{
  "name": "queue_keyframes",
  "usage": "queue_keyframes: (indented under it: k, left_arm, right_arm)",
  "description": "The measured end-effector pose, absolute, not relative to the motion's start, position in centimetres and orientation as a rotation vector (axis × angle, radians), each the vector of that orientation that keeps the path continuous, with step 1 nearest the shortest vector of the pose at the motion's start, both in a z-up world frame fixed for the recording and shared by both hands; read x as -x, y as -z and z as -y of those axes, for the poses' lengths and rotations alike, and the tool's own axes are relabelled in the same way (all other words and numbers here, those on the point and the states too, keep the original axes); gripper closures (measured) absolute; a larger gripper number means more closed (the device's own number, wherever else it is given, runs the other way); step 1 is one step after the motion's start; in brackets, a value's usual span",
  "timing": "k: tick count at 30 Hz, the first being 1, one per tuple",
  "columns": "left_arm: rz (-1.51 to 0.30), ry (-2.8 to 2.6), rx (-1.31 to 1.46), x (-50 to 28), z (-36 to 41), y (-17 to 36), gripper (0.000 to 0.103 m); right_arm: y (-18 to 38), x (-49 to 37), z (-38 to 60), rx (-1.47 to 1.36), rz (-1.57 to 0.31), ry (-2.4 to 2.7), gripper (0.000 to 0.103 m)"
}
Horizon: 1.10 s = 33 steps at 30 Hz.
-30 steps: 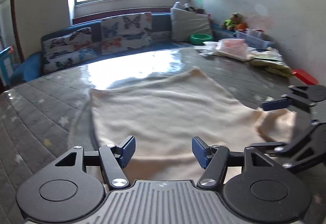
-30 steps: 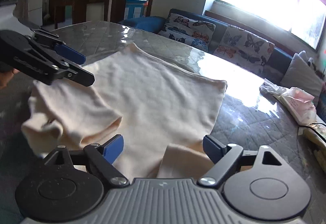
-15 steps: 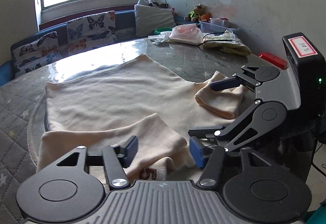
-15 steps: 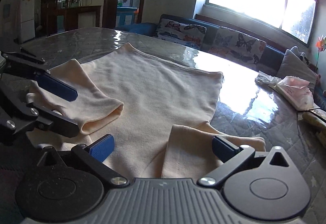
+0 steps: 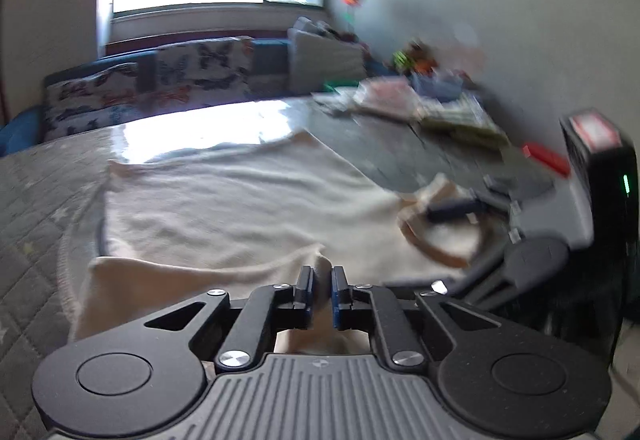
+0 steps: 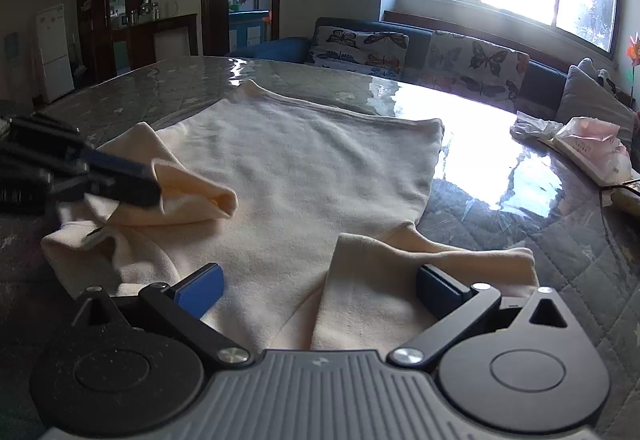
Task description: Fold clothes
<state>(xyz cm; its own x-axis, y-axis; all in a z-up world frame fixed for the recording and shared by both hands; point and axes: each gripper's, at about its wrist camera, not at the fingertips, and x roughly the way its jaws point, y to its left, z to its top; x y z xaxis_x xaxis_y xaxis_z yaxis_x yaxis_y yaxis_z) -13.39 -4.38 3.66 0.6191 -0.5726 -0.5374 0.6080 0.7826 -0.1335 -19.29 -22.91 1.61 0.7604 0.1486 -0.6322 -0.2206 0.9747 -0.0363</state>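
Note:
A cream shirt (image 5: 240,200) lies spread flat on the grey quilted table (image 5: 36,208), both sleeves folded inward. My left gripper (image 5: 321,288) is closing on the near-left sleeve; its blue pads pinch a ridge of the cloth. In the right wrist view the left gripper (image 6: 120,184) grips that sleeve (image 6: 192,196), lifted slightly off the shirt (image 6: 312,168). My right gripper (image 6: 320,280) stands wide open low over the right sleeve (image 6: 368,280), which lies between its fingers without touching the pads. The right gripper (image 5: 464,240) also shows at the right of the left wrist view.
Packets and bags (image 6: 588,144) lie at the far right of the table (image 6: 520,240), with a dark cable (image 6: 616,188) beside them. A red object (image 5: 546,158) sits near the table's right edge. A sofa with butterfly cushions (image 6: 400,48) runs under the window.
My left gripper's jaws have gone from wide apart to pinched on the left sleeve, and its view has swung. The right gripper opened a little wider and stayed over the right sleeve.

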Motion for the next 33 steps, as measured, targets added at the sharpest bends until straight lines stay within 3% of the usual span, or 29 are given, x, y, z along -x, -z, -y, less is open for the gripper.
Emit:
queue_keyframes:
  k: [6, 15, 24, 33]
  left_arm:
    - [-0.513, 0.404, 0.179, 10.8, -5.1, -7.0, 0.095]
    - [-0.461, -0.018, 0.185, 9.5, -16.4, -6.9, 0.096]
    - [-0.598, -0.193, 0.172, 8.4, -18.0, -1.4, 0.096]
    - [-0.619, -0.258, 0.138, 8.0, -19.0, -1.2, 0.096]
  right_arm:
    - [-1.6, 19.3, 22.8, 0.110, -0.679, -0.202, 0.000]
    - [-1.6, 19.2, 22.9, 0.104, -0.681, -0.204, 0.000]
    - [-1.6, 19.1, 23.0, 0.097, -0.685, -0.207, 0.000]
    - [-1.7, 19.2, 22.7, 0.120, -0.683, -0.195, 0.000]
